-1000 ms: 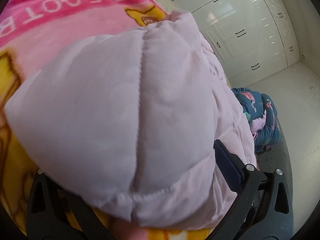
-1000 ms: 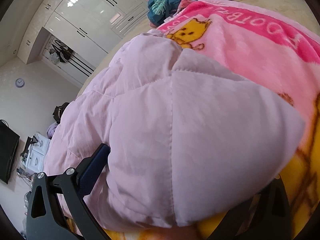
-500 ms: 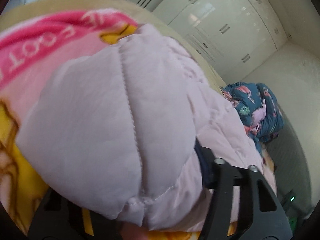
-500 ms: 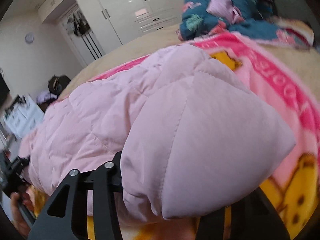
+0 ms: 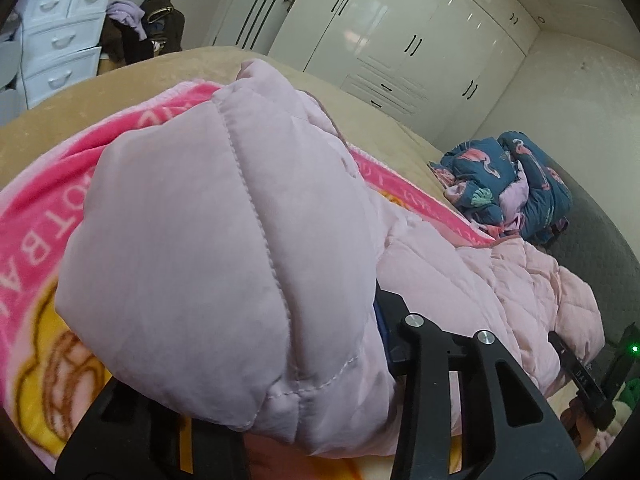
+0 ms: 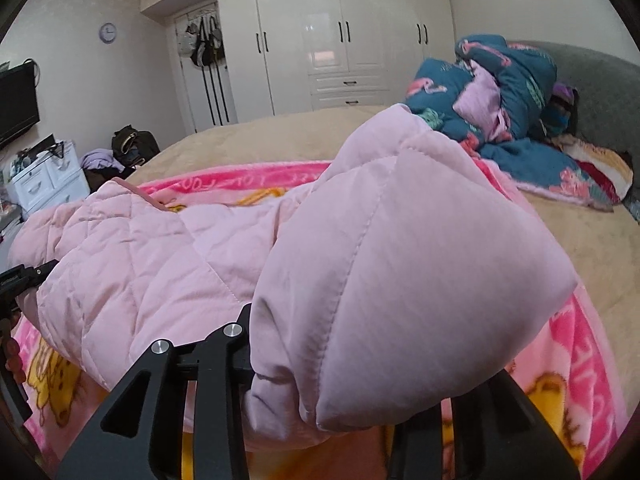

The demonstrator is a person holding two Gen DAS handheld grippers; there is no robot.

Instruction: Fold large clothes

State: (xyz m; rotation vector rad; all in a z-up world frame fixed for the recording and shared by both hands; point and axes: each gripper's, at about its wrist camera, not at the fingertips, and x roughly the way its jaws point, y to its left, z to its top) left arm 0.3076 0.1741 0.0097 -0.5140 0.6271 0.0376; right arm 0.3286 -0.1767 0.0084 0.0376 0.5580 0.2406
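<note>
The left hand-held gripper is closed on a padded fold of the pink quilted jacket, which lies on the pink blanket on the bed. The right hand-held gripper also pinches a jacket fold. Only the right view shows the wall clock and television.

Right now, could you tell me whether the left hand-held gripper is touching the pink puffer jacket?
Touching. The left wrist view shows the left hand-held gripper clamped on the pink puffer jacket, fabric bulging over its fingers.
</note>
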